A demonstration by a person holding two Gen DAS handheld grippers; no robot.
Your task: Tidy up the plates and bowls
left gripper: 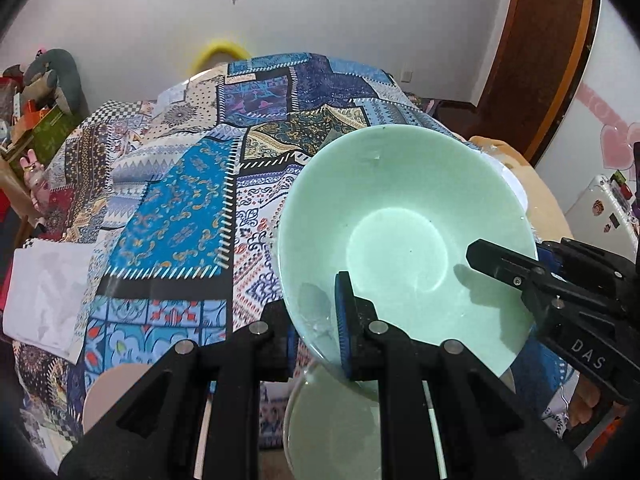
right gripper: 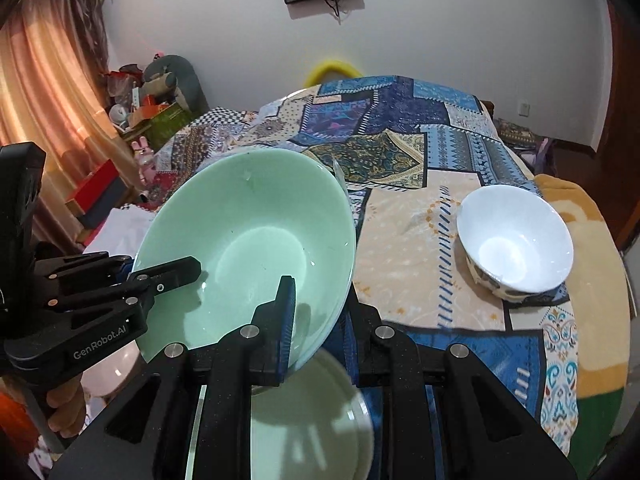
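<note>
A pale green bowl hangs tilted over the patchwork cloth, held by both grippers. My left gripper is shut on its near rim, one blue pad inside and one finger outside. My right gripper clamps the rim on the opposite side and shows in the left wrist view as the right gripper. The left gripper shows at the left of the right wrist view. Under the bowl lies a pale green plate. A white bowl stands upright to the right.
The table's patchwork cloth stretches to the far edge. A pinkish dish lies near the front left, partly hidden. A white cloth sits at the left edge. Boxes and toys crowd the far left.
</note>
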